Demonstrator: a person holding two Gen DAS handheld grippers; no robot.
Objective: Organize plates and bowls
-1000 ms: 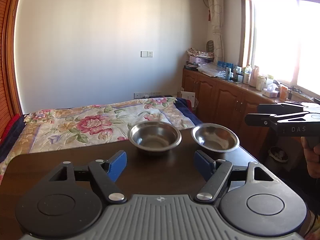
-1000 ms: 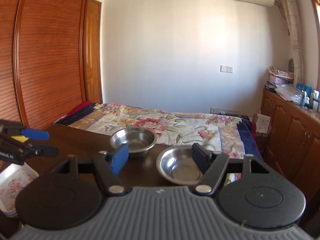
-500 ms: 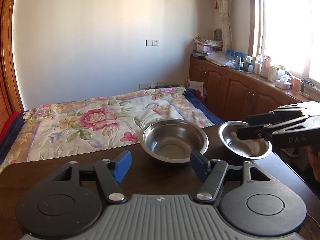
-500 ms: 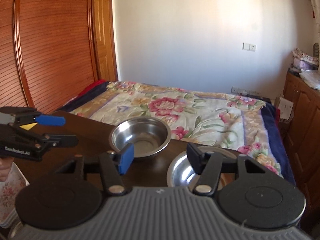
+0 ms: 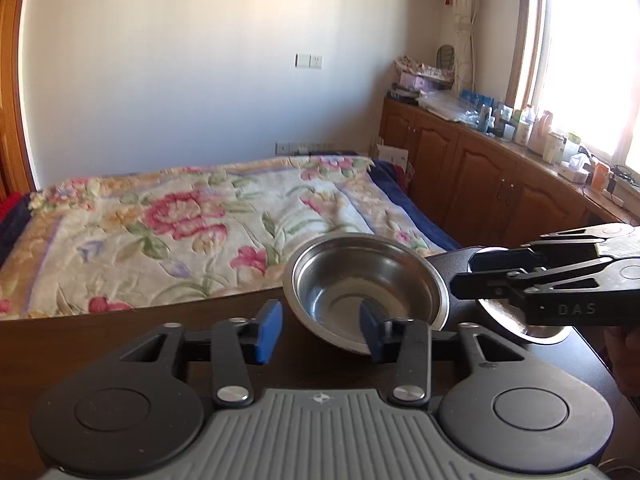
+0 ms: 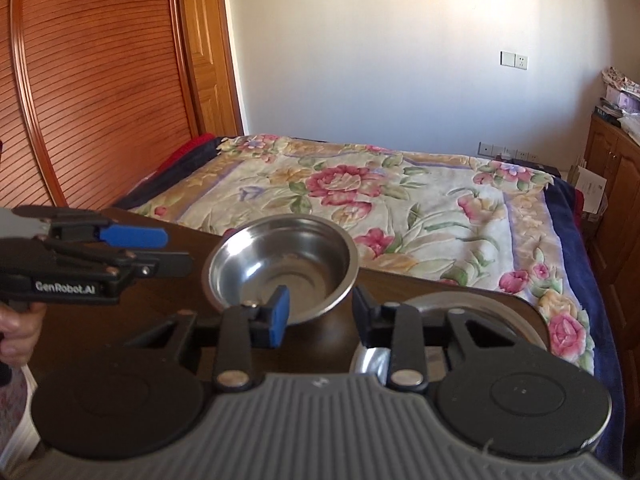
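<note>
Bowls unstacked on desk (image 5: 140, 320): deep bowl (image 5: 366, 276), shallow bowl (image 6: 472, 312) at its 3 o'clock. Left hand-held gripper (image 5: 318, 330) and right hand-held gripper (image 6: 318, 314) have just been closing, each straddling a near rim, not yet clamped. Stacking all still left.

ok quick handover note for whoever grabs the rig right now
left tool: open, jaws just been closing, straddling the deep steel bowl's near rim, no grip yet.
right tool: open, jaws also just been closing, at the shallow steel bowl's near edge, no grip visible.
Both bowls sit side by side on the dark table.
Done: nothing stacked.
Left: grip the bowls, then probably nest them.
</note>
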